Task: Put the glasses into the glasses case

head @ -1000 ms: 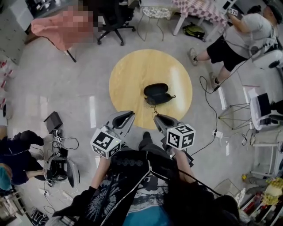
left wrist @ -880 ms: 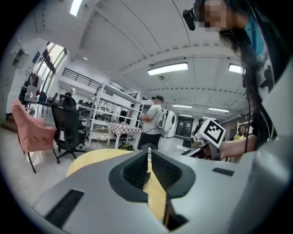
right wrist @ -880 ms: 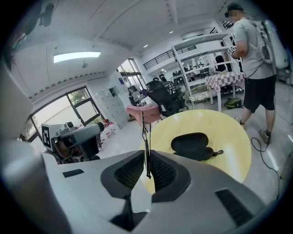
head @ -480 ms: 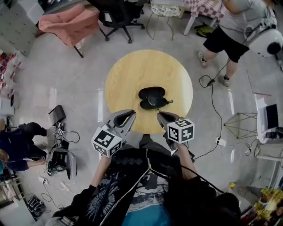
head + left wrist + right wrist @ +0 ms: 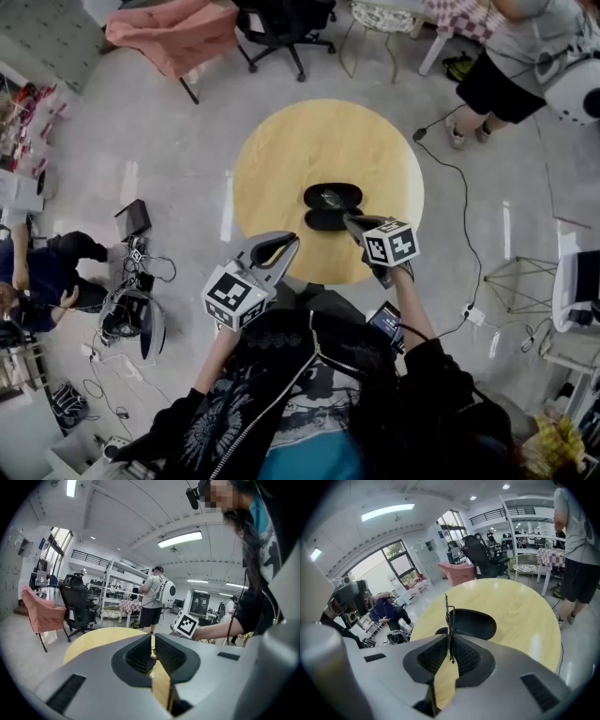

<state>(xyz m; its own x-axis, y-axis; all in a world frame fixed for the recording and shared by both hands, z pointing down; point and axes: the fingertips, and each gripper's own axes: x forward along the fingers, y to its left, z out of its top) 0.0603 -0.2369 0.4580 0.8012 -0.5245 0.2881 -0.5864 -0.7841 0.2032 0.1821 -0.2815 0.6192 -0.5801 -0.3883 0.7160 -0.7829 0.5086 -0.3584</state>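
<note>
A black glasses case [image 5: 331, 207] lies open near the front of the round wooden table [image 5: 309, 141]. My right gripper [image 5: 348, 219] reaches over the table's near edge to the case and is shut on thin-framed glasses [image 5: 449, 620], which stand up edge-on between its pads. In the right gripper view the open case [image 5: 474, 623] sits just beyond the jaws. My left gripper [image 5: 292, 240] hovers at the table's front edge, left of the case, jaws together with nothing between them [image 5: 153, 644]. The glasses are hard to make out in the head view.
A person [image 5: 525, 56] stands beyond the table at the far right, with a cable [image 5: 450, 187] trailing over the floor. A black office chair [image 5: 281, 23] and a pink-draped chair [image 5: 173, 33] stand behind. Someone [image 5: 47, 272] sits among gear on the floor at the left.
Both grippers have moved forward toward the table. The right one has gone further and lower, from short of the table's edge to right at the case, still gripping the glasses.
</note>
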